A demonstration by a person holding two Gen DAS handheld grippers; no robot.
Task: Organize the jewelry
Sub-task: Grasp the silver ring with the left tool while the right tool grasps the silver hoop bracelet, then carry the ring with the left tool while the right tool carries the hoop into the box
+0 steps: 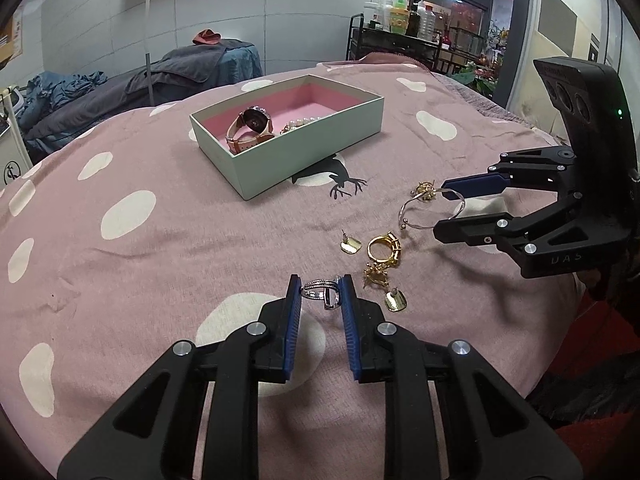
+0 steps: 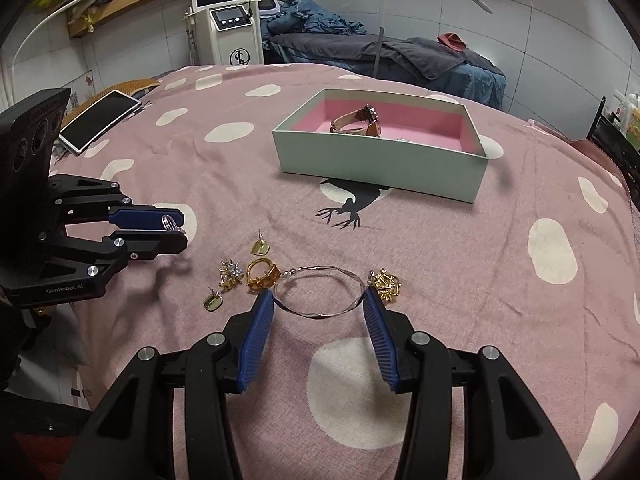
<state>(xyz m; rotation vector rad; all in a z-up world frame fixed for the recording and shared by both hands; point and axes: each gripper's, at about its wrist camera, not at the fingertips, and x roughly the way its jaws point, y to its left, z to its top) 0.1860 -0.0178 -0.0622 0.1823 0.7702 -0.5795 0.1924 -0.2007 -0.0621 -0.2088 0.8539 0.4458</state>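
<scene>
My left gripper (image 1: 320,294) is shut on a silver ring (image 1: 320,293), held a little above the pink spotted cloth; it also shows in the right wrist view (image 2: 173,227). My right gripper (image 2: 319,300) is open, its fingers either side of a silver bangle (image 2: 320,292) lying on the cloth, also in the left wrist view (image 1: 430,210). A pale green box (image 1: 316,156) with pink lining holds a watch (image 1: 250,128) and a pearl bracelet (image 1: 300,122). Loose gold pieces lie between the grippers: a gold ring (image 1: 384,248), flat earrings (image 1: 351,245), ornate earrings (image 1: 377,274).
A tablet (image 2: 100,119) lies at the cloth's far left edge. Another gold ornament (image 2: 385,282) sits by my right fingertip. Behind stand a bed with dark bedding (image 2: 400,56), a white machine (image 2: 228,32) and a shelf of bottles (image 1: 400,12).
</scene>
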